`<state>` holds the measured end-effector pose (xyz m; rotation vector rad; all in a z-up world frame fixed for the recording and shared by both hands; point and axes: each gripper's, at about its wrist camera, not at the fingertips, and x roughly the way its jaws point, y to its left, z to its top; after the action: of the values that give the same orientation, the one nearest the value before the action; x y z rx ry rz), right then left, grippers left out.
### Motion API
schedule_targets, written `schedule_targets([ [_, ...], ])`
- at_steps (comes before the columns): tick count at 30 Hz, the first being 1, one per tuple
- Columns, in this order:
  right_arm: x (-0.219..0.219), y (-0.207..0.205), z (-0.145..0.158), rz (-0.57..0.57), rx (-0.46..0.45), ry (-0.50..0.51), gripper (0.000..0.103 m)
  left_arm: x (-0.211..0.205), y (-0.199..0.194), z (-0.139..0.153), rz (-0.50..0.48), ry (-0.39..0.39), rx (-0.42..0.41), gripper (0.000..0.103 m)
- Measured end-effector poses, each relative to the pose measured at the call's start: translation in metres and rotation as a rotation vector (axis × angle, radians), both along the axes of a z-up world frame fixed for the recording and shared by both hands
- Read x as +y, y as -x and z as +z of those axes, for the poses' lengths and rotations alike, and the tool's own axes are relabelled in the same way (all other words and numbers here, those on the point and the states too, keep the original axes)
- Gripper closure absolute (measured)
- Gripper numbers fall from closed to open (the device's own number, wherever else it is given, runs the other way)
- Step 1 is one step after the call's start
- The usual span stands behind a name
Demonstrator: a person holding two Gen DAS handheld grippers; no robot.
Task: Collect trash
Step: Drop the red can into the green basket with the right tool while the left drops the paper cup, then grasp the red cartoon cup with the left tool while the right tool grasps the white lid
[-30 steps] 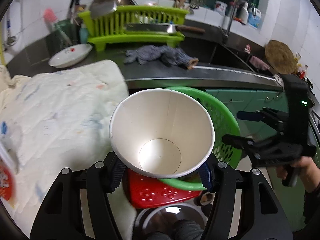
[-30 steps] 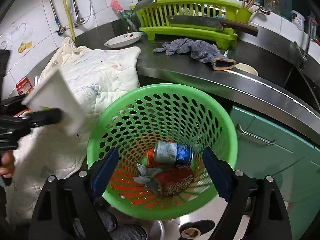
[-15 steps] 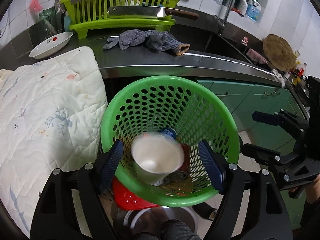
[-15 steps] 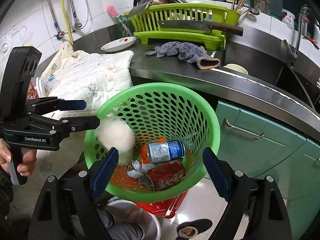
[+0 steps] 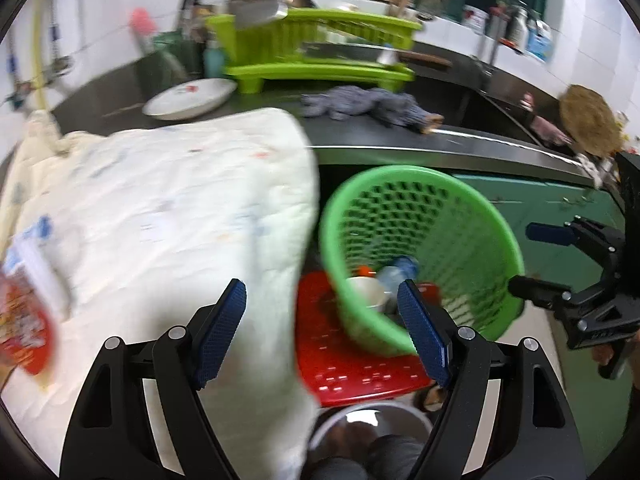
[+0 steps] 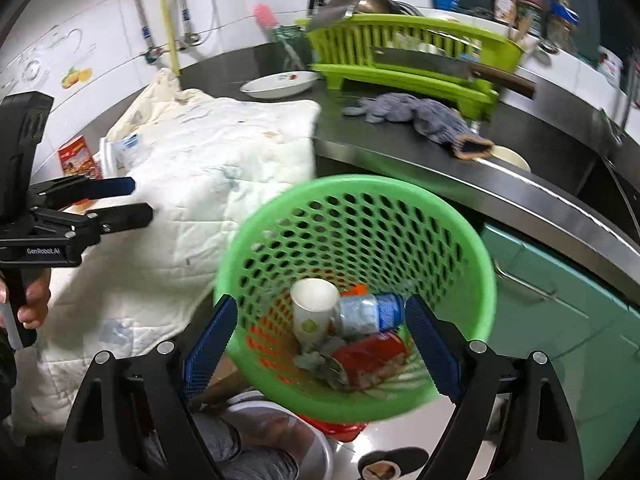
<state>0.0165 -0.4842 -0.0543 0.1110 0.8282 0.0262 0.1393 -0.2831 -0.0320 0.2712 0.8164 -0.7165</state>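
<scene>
Kitchen desk (image 6: 400,148) with green basket (image 6: 472,248) hanging off its near edge.
The paper cup (image 6: 314,312) now lies inside among cans, newly dropped; left claw (image 5: 320,330) and right claw (image 6: 320,352) gape wide, holding nothing, free for more trash.

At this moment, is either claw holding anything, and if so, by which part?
Nothing is held. The left claw and right claw are both open and empty; the paper cup lies loose in the green basket.
</scene>
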Motion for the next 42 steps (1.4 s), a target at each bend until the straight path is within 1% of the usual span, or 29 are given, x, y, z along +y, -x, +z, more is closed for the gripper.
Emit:
schedule_targets([
  [3,0.016,-0.010,0.005,0.037,-0.009,0.004,0.020,0.033,-0.005,0.009,0.072,-0.018,-0.046,0.026],
  [6,0.035,-0.021,0.010,0.075,-0.016,0.006,0.020,0.069,-0.012,0.018,0.167,-0.032,-0.089,0.026],
  [7,0.041,-0.025,0.012,0.086,-0.019,0.008,0.020,0.084,-0.016,0.022,0.209,-0.034,-0.104,0.026],
  [10,0.061,-0.037,0.017,0.124,-0.025,0.009,0.020,0.121,-0.024,0.032,0.297,-0.022,-0.130,0.026],
  [13,0.079,-0.048,0.020,0.159,-0.029,0.009,0.020,0.153,-0.032,0.040,0.386,-0.030,-0.174,0.026],
  [16,0.099,-0.061,0.022,0.195,-0.031,0.004,0.020,0.180,-0.041,0.043,0.445,-0.029,-0.179,0.025],
  [18,0.112,-0.069,0.025,0.220,-0.031,0.000,0.020,0.196,-0.050,0.042,0.486,-0.023,-0.171,0.020],
  [19,0.118,-0.073,0.026,0.230,-0.033,-0.001,0.020,0.204,-0.057,0.041,0.504,-0.021,-0.167,0.019],
  [23,0.142,-0.089,0.032,0.271,-0.036,-0.007,0.021,0.213,-0.073,0.034,0.509,-0.029,-0.153,0.019],
  [30,0.178,-0.116,0.037,0.328,-0.035,-0.004,0.022,0.209,-0.101,0.020,0.468,-0.059,-0.136,0.019],
  [36,0.202,-0.137,0.037,0.358,-0.025,-0.011,0.024,0.211,-0.110,0.016,0.437,-0.036,-0.122,0.020],
  [37,0.205,-0.139,0.037,0.363,-0.024,-0.011,0.024,0.211,-0.110,0.016,0.429,-0.034,-0.124,0.021],
  [38,0.210,-0.142,0.036,0.370,-0.024,-0.013,0.024,0.210,-0.110,0.015,0.422,-0.037,-0.128,0.024],
  [39,0.212,-0.144,0.036,0.375,-0.023,-0.014,0.024,0.209,-0.111,0.015,0.412,-0.035,-0.125,0.031],
  [40,0.215,-0.146,0.036,0.379,-0.023,-0.016,0.024,0.209,-0.112,0.014,0.405,-0.032,-0.118,0.035],
  [42,0.221,-0.149,0.035,0.388,-0.020,-0.016,0.025,0.211,-0.113,0.015,0.398,-0.022,-0.115,0.036],
])
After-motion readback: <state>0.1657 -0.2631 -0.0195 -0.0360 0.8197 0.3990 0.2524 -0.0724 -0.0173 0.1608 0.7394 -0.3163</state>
